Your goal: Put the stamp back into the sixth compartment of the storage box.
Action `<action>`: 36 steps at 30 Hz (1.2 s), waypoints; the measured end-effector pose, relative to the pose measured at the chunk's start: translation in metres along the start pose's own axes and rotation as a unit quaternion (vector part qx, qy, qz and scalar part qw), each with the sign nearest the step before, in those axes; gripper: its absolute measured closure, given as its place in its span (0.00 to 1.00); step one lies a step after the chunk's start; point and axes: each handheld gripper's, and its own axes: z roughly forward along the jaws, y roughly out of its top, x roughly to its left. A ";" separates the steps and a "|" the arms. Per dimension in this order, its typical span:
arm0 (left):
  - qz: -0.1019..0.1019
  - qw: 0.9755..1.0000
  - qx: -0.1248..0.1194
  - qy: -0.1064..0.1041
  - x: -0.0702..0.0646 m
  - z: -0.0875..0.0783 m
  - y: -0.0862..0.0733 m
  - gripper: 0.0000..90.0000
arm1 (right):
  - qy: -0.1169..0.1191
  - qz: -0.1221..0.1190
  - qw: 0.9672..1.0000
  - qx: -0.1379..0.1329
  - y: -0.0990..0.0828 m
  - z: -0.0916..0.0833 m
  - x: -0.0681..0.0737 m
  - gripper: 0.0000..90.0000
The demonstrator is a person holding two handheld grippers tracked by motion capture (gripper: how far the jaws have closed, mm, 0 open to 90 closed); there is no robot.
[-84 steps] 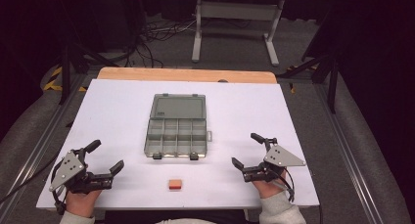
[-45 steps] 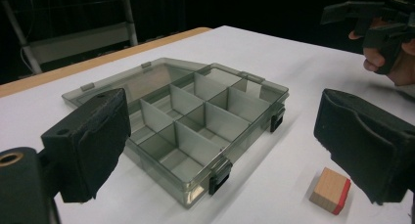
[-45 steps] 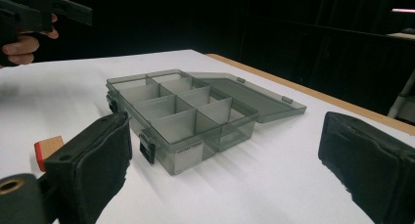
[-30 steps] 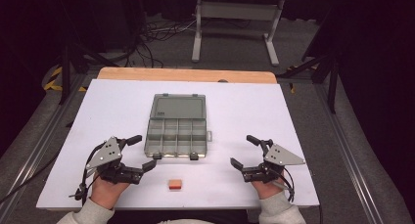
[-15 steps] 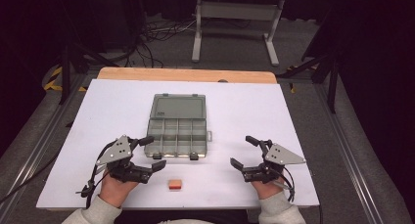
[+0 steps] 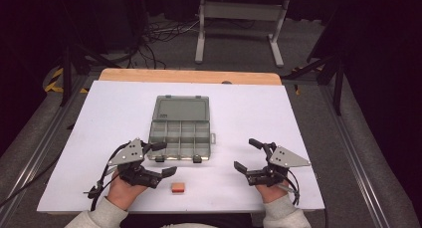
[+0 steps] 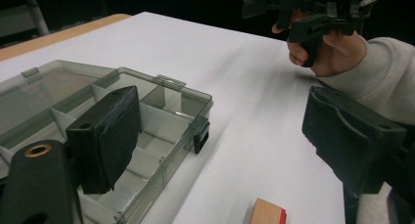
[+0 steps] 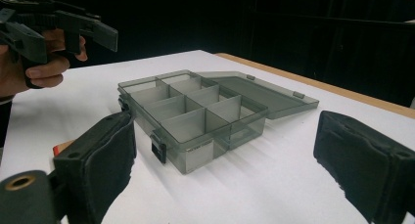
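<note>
A smoky grey compartment box (image 6: 181,131) lies open at the table's middle, its lid (image 6: 180,108) folded flat to the far side and its cells bare. A small wooden block with a red side (image 6: 178,187) rests near the front edge, just before the box. My left gripper (image 6: 166,158) is open, between the box's front left corner and the block, touching neither. In the left gripper view the box (image 7: 122,131) sits behind the left jaw and the block (image 7: 268,212) lies low between the jaws. My right gripper (image 6: 244,153) stands open and holds nothing, right of the box (image 8: 195,111).
The white table sheet (image 6: 298,118) has a wooden strip (image 6: 189,76) along its far edge. Metal rails run down both sides of the table. Cables and a metal stand sit on the floor beyond. Bare sheet lies left and right of the box.
My left gripper has moved right from the table's front left to the box's front left corner, close to the block. The right gripper has barely shifted.
</note>
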 end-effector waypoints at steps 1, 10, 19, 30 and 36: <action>-0.002 1.000 0.001 -0.004 0.000 0.000 0.000 0.18 | 0.000 0.000 1.000 0.001 0.000 0.000 0.000 0.10; -0.020 0.997 0.051 -0.051 0.003 0.003 0.004 0.23 | 0.004 0.000 1.000 0.004 0.000 0.001 0.000 0.11; 0.000 0.992 0.104 -0.064 0.000 0.010 0.008 0.22 | 0.004 0.000 1.000 0.005 -0.001 0.002 0.000 0.11; 0.035 0.985 0.158 -0.063 -0.009 0.019 0.012 0.21 | 0.006 0.000 1.000 0.006 -0.001 0.002 0.000 0.11; 0.032 0.982 0.175 -0.070 -0.009 0.022 0.012 0.21 | 0.008 0.001 1.000 0.007 -0.001 0.003 0.000 0.11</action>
